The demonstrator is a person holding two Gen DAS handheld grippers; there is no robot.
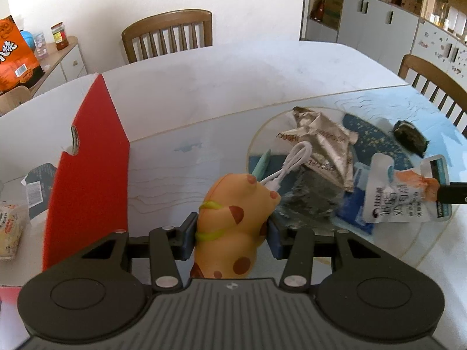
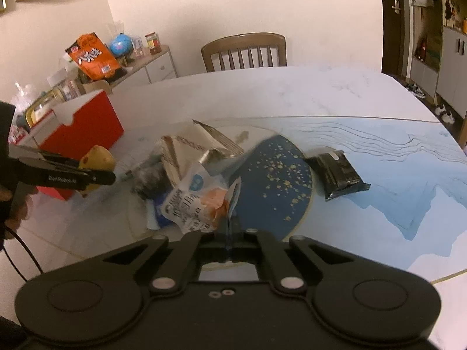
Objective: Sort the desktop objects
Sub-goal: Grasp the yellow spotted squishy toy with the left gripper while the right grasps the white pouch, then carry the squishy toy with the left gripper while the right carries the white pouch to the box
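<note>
Our left fingers (image 1: 232, 233) squeeze the soft toy (image 1: 233, 224) mid-body; right fingers (image 2: 232, 227) pinch the light, crinkly packet (image 2: 195, 204) by its edge.

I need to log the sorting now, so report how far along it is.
Done: a noodle pack and a dark packet already lie in the red box. In hand: the left gripper grips the spotted toy; the right gripper pinches the white pouch. Left on the table: the silver wrapper, white cable and black packet.
</note>
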